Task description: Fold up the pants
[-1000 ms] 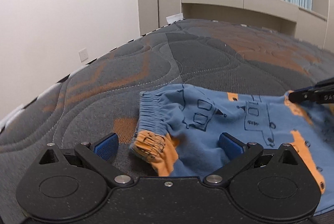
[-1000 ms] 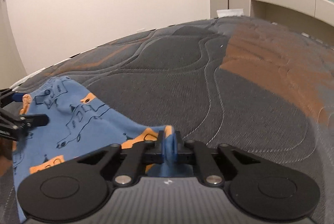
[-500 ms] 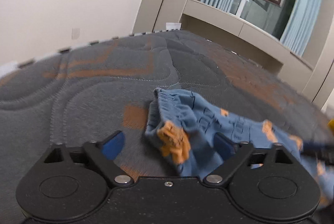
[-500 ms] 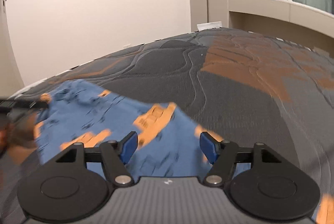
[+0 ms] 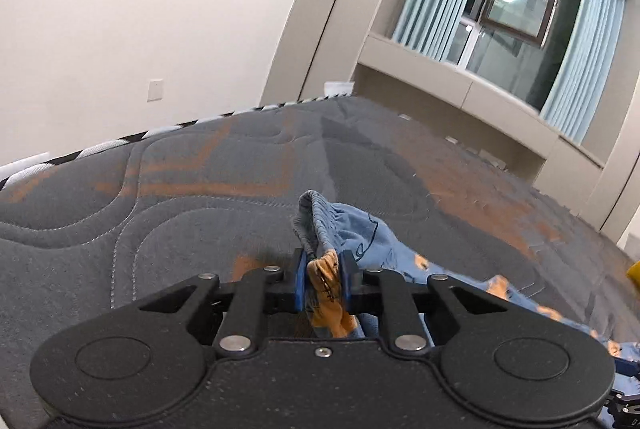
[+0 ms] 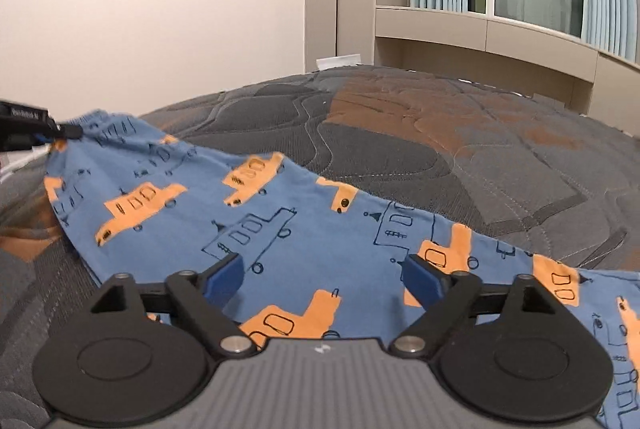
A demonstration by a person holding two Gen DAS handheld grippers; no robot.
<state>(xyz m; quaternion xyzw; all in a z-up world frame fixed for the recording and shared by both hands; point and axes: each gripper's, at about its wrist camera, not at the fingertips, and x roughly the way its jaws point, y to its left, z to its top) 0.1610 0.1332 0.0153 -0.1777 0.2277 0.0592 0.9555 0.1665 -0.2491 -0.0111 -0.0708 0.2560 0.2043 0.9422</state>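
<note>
Here, one pair of pants (image 6: 304, 229) on the mattress (image 6: 400, 133); left gripper (image 5: 323, 281) clamps its waistband; right gripper (image 6: 322, 279) gapes.

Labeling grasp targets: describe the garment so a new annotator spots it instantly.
Start at the grey and orange quilted mattress. On it lie the pants, the only clothing there: blue knit printed with orange trucks, with the left gripper clamped on a bunched edge by the gathered elastic waistband.

Even indoor light, fisheye bending, perhaps slight blur
</note>
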